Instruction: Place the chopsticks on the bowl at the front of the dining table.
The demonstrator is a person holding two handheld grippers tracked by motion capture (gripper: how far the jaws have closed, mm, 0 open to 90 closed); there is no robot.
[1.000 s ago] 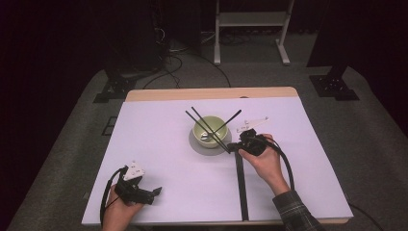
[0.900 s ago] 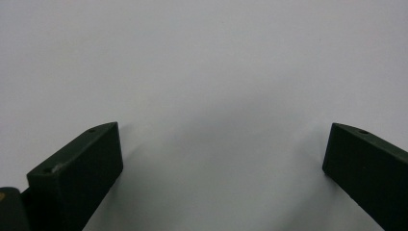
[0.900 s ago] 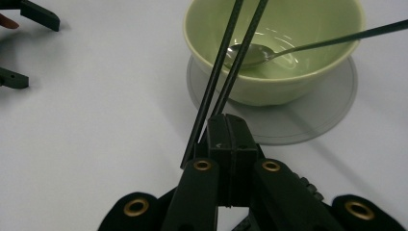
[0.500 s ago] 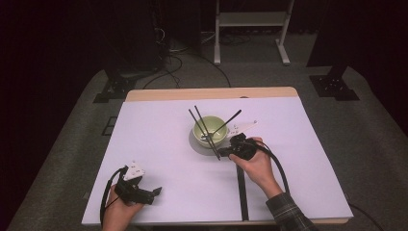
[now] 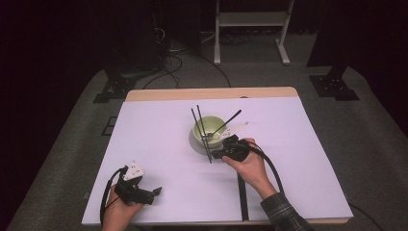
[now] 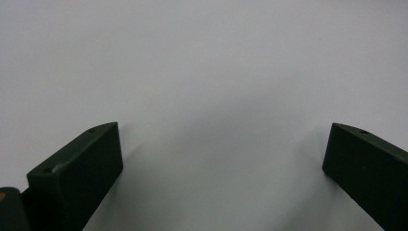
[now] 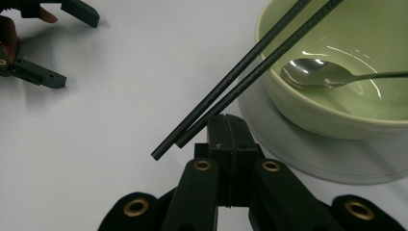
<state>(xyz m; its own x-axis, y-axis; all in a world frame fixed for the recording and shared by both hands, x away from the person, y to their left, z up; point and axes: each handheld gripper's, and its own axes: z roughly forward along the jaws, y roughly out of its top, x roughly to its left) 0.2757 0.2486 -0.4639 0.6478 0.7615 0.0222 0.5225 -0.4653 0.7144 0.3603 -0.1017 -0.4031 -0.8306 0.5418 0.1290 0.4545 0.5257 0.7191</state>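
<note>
A pale green bowl (image 5: 210,129) (image 7: 337,91) stands on a white saucer (image 5: 195,143) (image 7: 308,159) mid-table. A metal spoon (image 7: 312,72) lies inside it, its handle (image 5: 230,120) sticking out to the right. Two black chopsticks (image 5: 202,132) (image 7: 240,77) rest across the bowl's left rim, their near ends over the table. My right gripper (image 5: 222,153) (image 7: 230,126) is shut with nothing between its jaws, its tip against the chopsticks' near ends. My left gripper (image 5: 153,191) (image 6: 221,154) stands open over bare table near the front left, also seen far off (image 7: 72,45).
The white table cover (image 5: 159,144) ends at a wooden strip (image 5: 211,93) at the back. A black line (image 5: 242,195) runs to the front edge under the right forearm. A small white piece (image 5: 239,129) lies right of the bowl. Stands and cables sit on the floor beyond.
My right gripper has moved left along the bowl's front, and the chopsticks' near ends have swung left with it. The left gripper has stayed put.
</note>
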